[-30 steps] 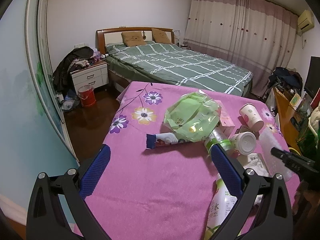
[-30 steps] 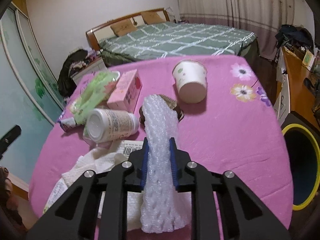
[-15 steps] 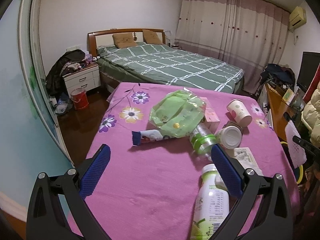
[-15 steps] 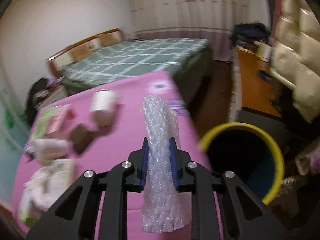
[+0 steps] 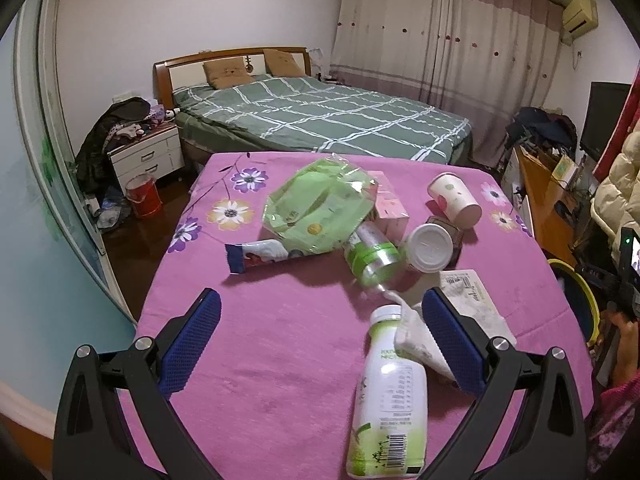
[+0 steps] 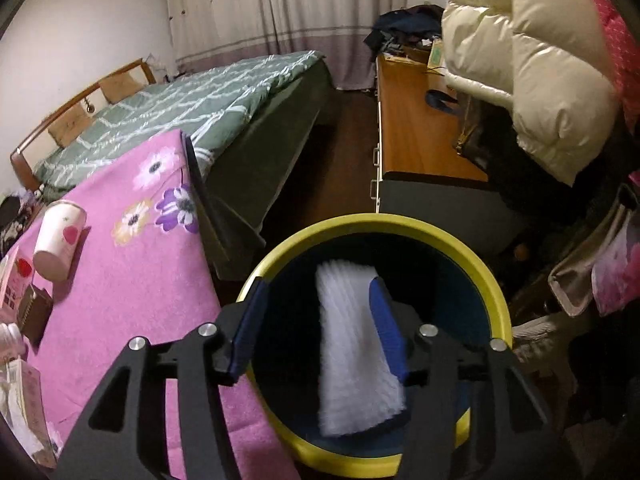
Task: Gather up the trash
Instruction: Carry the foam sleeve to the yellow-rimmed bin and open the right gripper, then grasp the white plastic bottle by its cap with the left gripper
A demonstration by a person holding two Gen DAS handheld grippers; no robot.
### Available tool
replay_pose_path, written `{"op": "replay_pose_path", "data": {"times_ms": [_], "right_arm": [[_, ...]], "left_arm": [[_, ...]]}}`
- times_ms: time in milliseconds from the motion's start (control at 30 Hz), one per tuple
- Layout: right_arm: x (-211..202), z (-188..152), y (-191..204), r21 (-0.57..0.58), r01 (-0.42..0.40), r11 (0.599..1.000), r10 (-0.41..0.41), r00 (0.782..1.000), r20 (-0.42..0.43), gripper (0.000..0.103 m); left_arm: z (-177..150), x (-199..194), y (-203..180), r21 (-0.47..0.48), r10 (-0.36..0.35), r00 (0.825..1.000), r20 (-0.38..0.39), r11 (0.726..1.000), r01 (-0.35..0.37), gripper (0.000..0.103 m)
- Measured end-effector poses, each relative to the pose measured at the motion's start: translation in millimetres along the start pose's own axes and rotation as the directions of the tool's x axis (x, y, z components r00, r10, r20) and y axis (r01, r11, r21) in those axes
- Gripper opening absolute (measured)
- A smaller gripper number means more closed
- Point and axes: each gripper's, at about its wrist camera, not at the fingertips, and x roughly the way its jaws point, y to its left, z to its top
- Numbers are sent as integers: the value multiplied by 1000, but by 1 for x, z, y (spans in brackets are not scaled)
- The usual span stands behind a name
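My right gripper (image 6: 320, 320) is open above the yellow-rimmed bin (image 6: 400, 228). The white bubble wrap (image 6: 352, 344) is blurred, free between the jaws and inside the bin's mouth. My left gripper (image 5: 320, 340) is open and empty over the pink tablecloth (image 5: 280, 360). Trash lies ahead of it: a green-and-white bottle (image 5: 390, 396), crumpled tissue (image 5: 416, 340), a clear bottle (image 5: 370, 256), a green bag (image 5: 320, 208), a snack wrapper (image 5: 260, 254), a white-lidded jar (image 5: 430, 246), a paper cup (image 5: 454, 200) and a pink box (image 5: 390, 204).
The bin (image 5: 580, 300) stands on the floor off the table's right edge. A wooden desk (image 6: 416, 128) and a cream puffer jacket (image 6: 532, 52) are beyond it. A green bed (image 5: 320, 120) lies behind the table. A nightstand (image 5: 146, 158) and red bucket (image 5: 142, 200) are at left.
My right gripper swung off the table to over the bin and opened, letting go of the bubble wrap. My left gripper drew back, bringing the green-and-white bottle into view.
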Motion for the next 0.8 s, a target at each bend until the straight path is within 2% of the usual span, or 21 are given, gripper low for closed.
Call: {"op": "replay_pose_path", "data": {"times_ms": [67, 233, 433, 533, 667, 800], "right_arm": [[-10, -3, 3, 13, -23, 1000, 23, 999, 41, 55], [-38, -23, 32, -62, -78, 995, 85, 990, 115, 61], [-66, -47, 56, -121, -91, 988, 110, 980, 163, 64], [-76, -53, 61, -148, -87, 985, 115, 975, 190, 70], [-72, -52, 61, -144, -93, 985, 117, 979, 169, 70], [-71, -51, 57, -131, -99, 986, 120, 979, 164, 70]], "left_arm": [[-1, 1, -3, 6, -8, 1000, -6, 1000, 8, 99], [-14, 5, -13, 32, -45, 998, -45, 998, 47, 99], [-41, 7, -19, 47, -96, 987, -127, 994, 102, 99], [-57, 10, -17, 41, -108, 980, -168, 992, 116, 99], [-82, 15, -20, 63, -113, 969, -219, 990, 130, 89], [-94, 18, -28, 98, -125, 965, -231, 984, 150, 79]]}}
